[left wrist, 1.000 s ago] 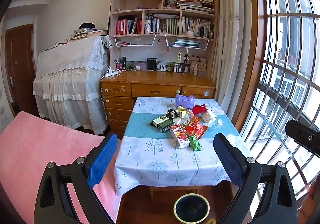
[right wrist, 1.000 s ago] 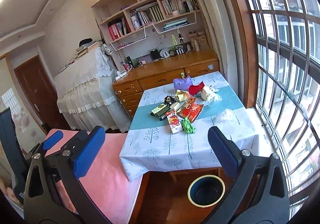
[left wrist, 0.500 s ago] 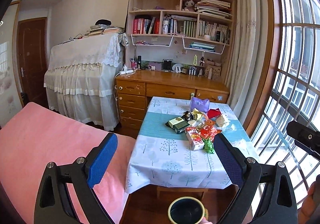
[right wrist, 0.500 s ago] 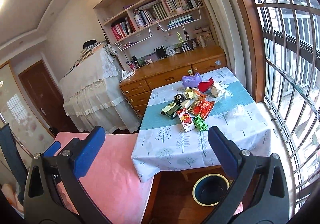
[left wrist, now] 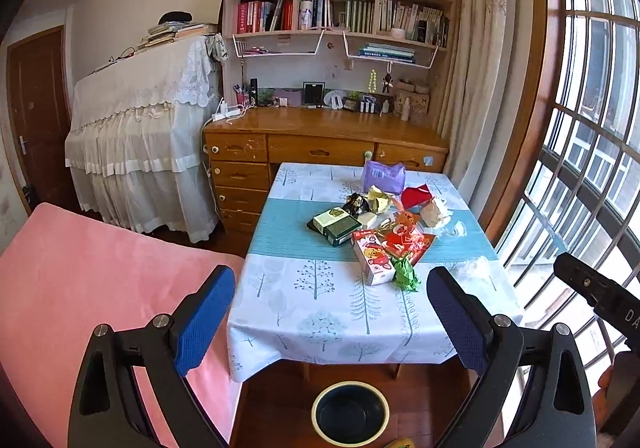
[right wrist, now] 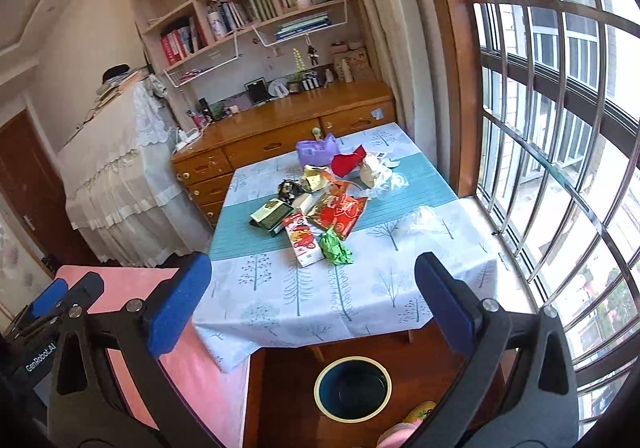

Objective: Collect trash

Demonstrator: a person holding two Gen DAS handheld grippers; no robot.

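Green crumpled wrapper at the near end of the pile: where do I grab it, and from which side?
Pinch the green crumpled wrapper across its bunched middle, probably from the near table edge: that side is bare cloth, while the red-and-white carton lies against its left and a red packet behind.

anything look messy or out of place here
Yes: a heap of crumpled wrappers and small boxes clutters the middle of the table, while the bin on the floor looks empty.

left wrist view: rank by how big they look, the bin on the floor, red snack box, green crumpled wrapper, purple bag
1. bin, though it sits nearest the camera
2. red snack box
3. purple bag
4. green crumpled wrapper
Box and bag look close.
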